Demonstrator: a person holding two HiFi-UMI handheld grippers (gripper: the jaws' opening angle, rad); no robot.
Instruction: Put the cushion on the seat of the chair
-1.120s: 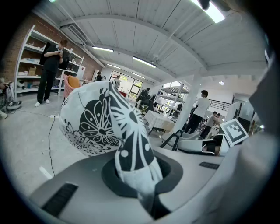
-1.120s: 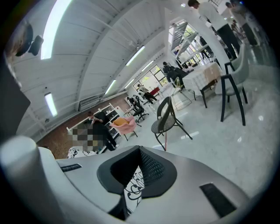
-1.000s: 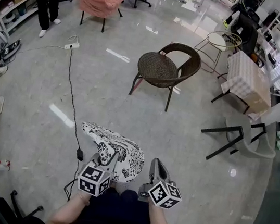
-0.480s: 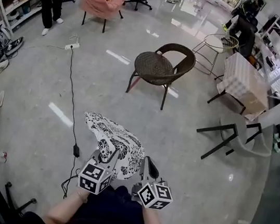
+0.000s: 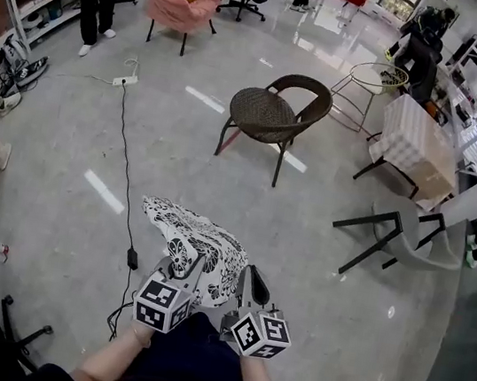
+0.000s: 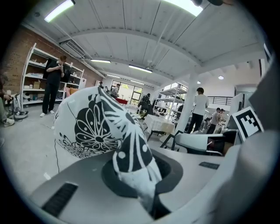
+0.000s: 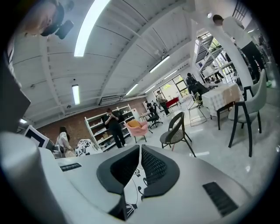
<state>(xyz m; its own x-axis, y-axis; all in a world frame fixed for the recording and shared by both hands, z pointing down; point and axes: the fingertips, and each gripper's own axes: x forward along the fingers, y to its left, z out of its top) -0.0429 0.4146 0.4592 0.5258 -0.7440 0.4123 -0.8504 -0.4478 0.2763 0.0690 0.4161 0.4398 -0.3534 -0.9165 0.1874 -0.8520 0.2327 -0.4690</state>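
**First onlooker:** Where is the cushion (image 5: 198,246) in this one?

**Second onlooker:** Held up off the floor (image 5: 321,234), right in front of the person. It is well apart from the wicker chair (image 5: 273,114), whose seat (image 5: 260,110) stands bare across the room.

**First onlooker:** Which hand has it?

**Second onlooker:** Both. The left hand-held gripper (image 5: 182,266) is clamped tight on a bunched corner of the black-and-white cover. The right hand-held gripper (image 5: 249,282) has its jaws nearly together, nipping a thin fold of the same printed cloth.

**First onlooker:** How would you say it handles?

**Second onlooker:** Light and soft, I'd judge. It sags and creases between the two pinches, and the cloth gathers in the jaws rather than sliding out. Nothing about it looks breakable. The catch is that only the cover seems to be caught, so the filling hangs loose below. Taking it by two corners kept well apart looks the right hold, so that it spreads flat over the seat.
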